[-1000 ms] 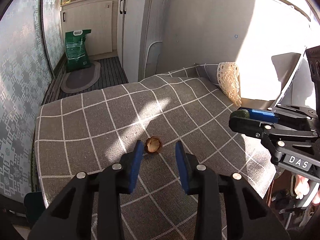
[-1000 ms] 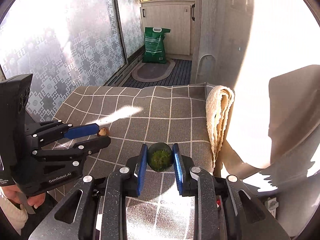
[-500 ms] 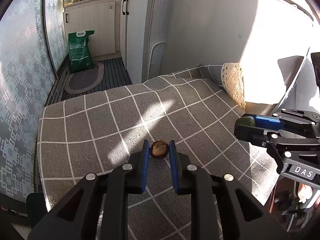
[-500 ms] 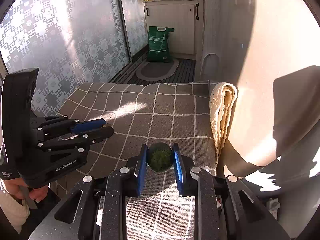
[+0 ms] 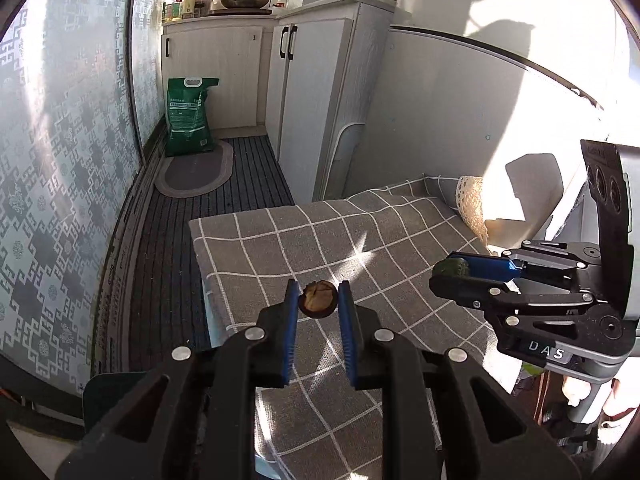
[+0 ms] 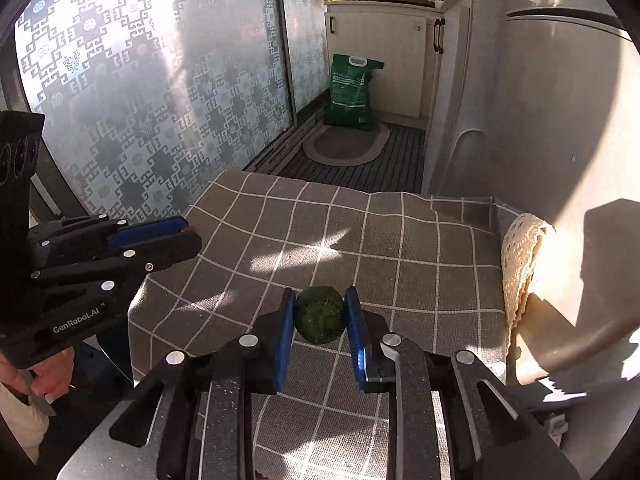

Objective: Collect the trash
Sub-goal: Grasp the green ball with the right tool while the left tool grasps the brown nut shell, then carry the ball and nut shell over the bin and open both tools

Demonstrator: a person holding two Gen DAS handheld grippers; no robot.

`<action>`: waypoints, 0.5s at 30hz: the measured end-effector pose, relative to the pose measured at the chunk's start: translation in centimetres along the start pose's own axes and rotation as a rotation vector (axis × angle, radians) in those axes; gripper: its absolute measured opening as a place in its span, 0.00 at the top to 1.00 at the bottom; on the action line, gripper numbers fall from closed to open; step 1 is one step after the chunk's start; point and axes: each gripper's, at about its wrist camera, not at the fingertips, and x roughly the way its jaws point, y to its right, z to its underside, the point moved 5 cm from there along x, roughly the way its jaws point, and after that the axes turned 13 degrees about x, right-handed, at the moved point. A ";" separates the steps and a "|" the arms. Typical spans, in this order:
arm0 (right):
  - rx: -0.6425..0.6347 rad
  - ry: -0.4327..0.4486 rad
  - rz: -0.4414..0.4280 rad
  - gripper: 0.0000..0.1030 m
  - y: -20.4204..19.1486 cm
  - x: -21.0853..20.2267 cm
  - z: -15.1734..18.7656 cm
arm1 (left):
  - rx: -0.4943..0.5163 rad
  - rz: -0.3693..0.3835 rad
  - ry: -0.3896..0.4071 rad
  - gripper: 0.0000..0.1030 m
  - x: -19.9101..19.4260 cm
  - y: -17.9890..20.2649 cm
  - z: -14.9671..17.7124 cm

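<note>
My left gripper (image 5: 318, 300) is shut on a small brown nut shell (image 5: 318, 299) and holds it above the left part of the grey checked tablecloth (image 5: 380, 240). My right gripper (image 6: 320, 314) is shut on a round dark green fruit husk (image 6: 320, 314) and holds it above the cloth (image 6: 360, 232). The right gripper also shows in the left wrist view (image 5: 460, 272) at the right, with the green husk (image 5: 452, 268) at its tip. The left gripper shows in the right wrist view (image 6: 184, 236) at the left; the shell is hidden there.
A folded cream lace cloth (image 6: 520, 256) lies at the table's right edge by the white wall. A green sack (image 5: 188, 116) and an oval mat (image 5: 196, 170) are on the dark floor beyond. White cabinets (image 5: 304, 100) stand behind the table.
My left gripper closed on the nut shell and lifted it off the cloth, pulling back and left. My right gripper also rose, still holding the green husk.
</note>
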 end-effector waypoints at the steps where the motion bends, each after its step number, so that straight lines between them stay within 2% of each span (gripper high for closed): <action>1: -0.008 0.000 -0.005 0.76 -0.7 0.1 -0.1 | -0.009 -0.006 0.005 0.79 -0.6 -0.6 0.2; 5: -0.036 -0.002 -0.026 0.76 -3.5 0.2 -0.4 | -0.034 -0.031 0.017 0.79 -2.8 -3.2 1.2; 15: -0.052 -0.005 -0.083 0.76 -8.6 1.0 -1.2 | -0.043 -0.086 -0.026 0.79 -5.1 -7.5 5.0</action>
